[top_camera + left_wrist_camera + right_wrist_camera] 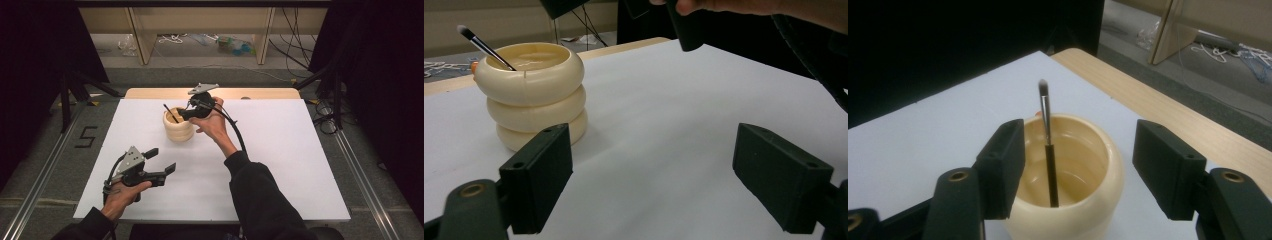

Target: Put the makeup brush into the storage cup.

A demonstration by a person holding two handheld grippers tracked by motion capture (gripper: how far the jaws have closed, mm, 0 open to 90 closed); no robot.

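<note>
A cream ribbed cup [178, 127] stands on the white table top [280, 150], with a thin black makeup brush [170, 113] leaning inside it, bristles up. My right gripper [184, 114] hovers just above the cup's rim, open, jaws either side of the brush [1048, 150] and cup [1083, 185] without touching the brush. My left gripper [162, 161] rests open at the table's front left, well short of the cup [534, 95]; the brush [484, 46] pokes out of the cup's left side there. The left gripper [651, 175] holds nothing.
A bare wooden strip [260, 93] runs along the table's far edge. Beyond it are shelving legs and loose cables [175, 39] on the floor. Metal rails [45, 165] flank the table. Open white surface spreads right of the cup.
</note>
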